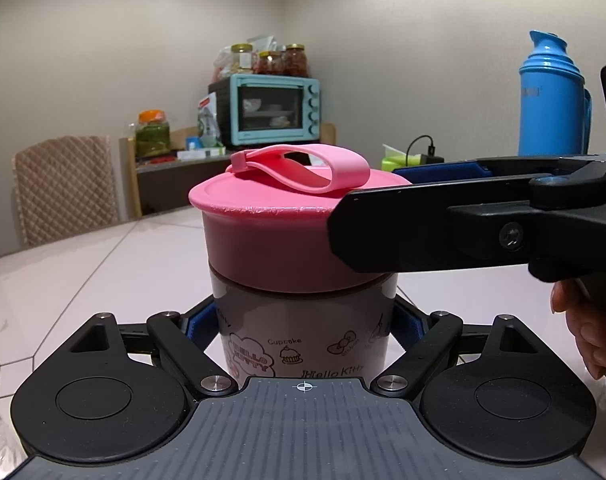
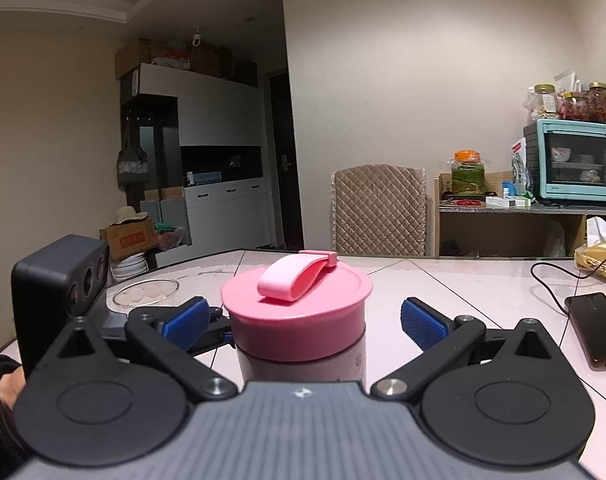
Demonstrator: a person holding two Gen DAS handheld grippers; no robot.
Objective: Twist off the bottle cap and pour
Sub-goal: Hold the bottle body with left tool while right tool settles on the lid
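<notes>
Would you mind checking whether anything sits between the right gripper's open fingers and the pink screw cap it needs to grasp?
Nothing visible does. The right gripper straddles the pink screw cap with bare gaps on both sides of its blue pads. The cap's pink strap loop lies on top, above the pads. The left gripper clamps the white printed bottle lower down.

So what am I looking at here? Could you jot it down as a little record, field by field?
Held object: white cartoon-printed bottle, upright
Lid: wide pink screw cap, still on, pink carry loop lying on top
Left gripper: shut on the bottle's body
Right gripper: open, pads either side of the cap, not touching
Surface: pale tiled table
Nearby: clear glass dish; black phone; blue thermos flask
Stage: cap not yet unscrewed
</notes>
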